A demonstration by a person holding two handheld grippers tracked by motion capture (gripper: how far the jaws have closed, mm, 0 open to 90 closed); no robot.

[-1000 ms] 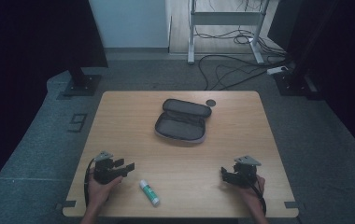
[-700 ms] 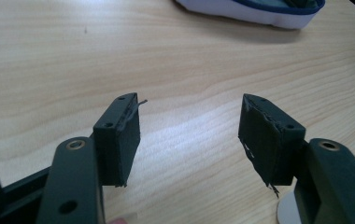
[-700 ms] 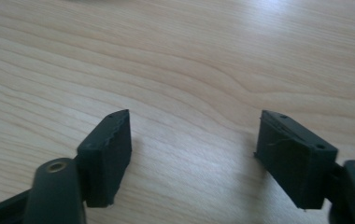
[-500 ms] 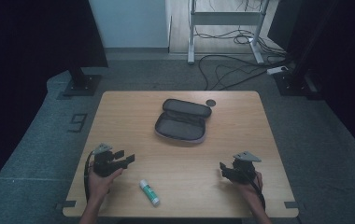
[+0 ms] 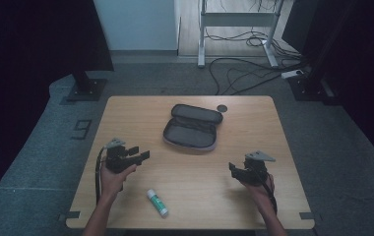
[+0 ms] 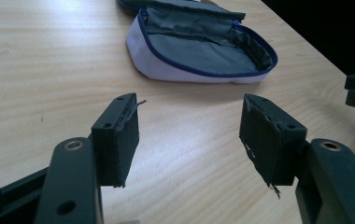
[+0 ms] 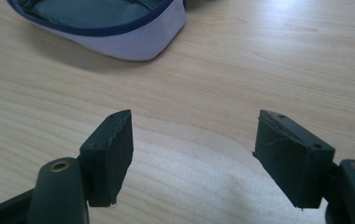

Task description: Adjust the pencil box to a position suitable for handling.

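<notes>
Grey pouch [image 5: 193, 128] | between, beyond both | left hand-held gripper [image 5: 143, 154] | right hand-held gripper [image 5: 232, 168]

High view dim, dark edges; tool views bright, sharp.

Left hand-held gripper [image 5: 143, 156] and right hand-held gripper [image 5: 233, 168]: jaws apart, apparently empty.

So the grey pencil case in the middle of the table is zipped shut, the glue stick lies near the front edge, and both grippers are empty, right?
Not quite: the pencil case lies unzipped and open, its grey lining showing in the high view and the left gripper view. The rest holds: the glue stick lies near the front edge, and the left gripper and right gripper are empty.
</notes>
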